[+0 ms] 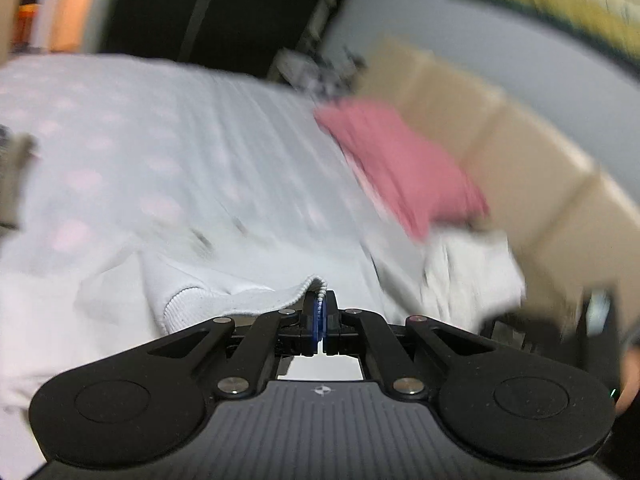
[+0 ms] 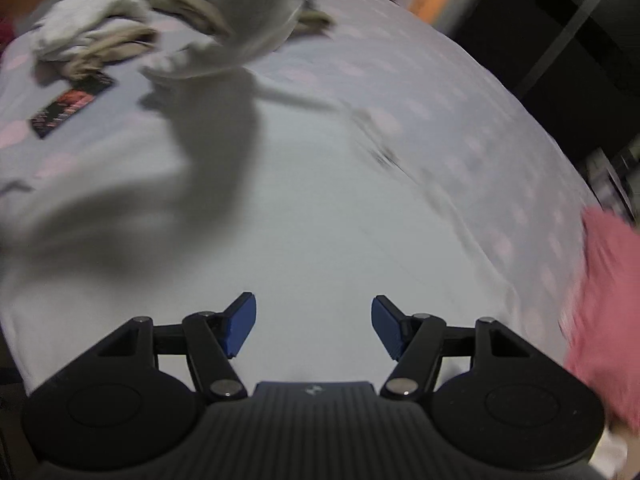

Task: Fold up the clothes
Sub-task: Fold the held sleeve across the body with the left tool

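Observation:
My left gripper (image 1: 320, 312) is shut on the ribbed edge of a white garment (image 1: 224, 296) and holds that edge up over the bed. The same white garment (image 2: 304, 216) lies spread flat under my right gripper (image 2: 313, 322), whose blue pads (image 2: 242, 322) stand wide apart with nothing between them. In the right wrist view a lifted, blurred part of the cloth (image 2: 240, 36) hangs at the top and casts a dark shadow on the garment below.
The bed sheet (image 1: 80, 120) is pale with pink dots. A folded pink garment (image 1: 404, 168) lies on a white one (image 1: 468, 272) by the beige headboard (image 1: 500, 140). Crumpled white and tan clothes (image 2: 92, 40) and a dark card (image 2: 70, 106) lie at the far left.

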`<control>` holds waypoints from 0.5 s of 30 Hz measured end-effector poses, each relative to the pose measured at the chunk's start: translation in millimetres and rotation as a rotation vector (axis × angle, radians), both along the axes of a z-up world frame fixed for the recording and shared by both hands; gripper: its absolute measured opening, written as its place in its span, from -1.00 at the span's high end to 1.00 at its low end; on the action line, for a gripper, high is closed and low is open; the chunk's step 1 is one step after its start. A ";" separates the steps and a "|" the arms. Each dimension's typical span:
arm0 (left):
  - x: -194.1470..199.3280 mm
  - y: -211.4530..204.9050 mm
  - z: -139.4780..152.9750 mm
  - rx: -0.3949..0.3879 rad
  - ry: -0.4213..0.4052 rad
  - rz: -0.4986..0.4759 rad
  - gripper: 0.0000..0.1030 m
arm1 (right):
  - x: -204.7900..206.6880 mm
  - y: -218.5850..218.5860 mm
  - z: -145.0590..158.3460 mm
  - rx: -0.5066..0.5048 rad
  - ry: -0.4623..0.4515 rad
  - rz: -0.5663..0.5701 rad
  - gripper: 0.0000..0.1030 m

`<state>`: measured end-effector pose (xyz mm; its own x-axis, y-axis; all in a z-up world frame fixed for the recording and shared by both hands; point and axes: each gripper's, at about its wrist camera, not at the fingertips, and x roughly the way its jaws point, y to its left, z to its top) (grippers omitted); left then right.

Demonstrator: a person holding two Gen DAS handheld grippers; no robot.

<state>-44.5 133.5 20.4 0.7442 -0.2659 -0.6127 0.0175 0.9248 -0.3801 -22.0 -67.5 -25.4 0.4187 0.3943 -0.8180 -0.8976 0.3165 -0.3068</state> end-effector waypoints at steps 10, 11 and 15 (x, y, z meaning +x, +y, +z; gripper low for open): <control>34.1 -126.0 -114.1 0.211 0.228 -0.044 0.94 | 36.5 -39.0 -11.9 -0.046 0.025 -0.101 -0.30; 27.9 -130.9 -117.8 0.224 0.242 -0.039 0.83 | 36.0 -38.3 -14.6 -0.055 0.031 -0.090 -0.30; -15.3 -130.2 -113.6 0.255 0.197 -0.021 0.21 | 35.0 -37.0 -23.1 -0.078 0.048 -0.071 -0.30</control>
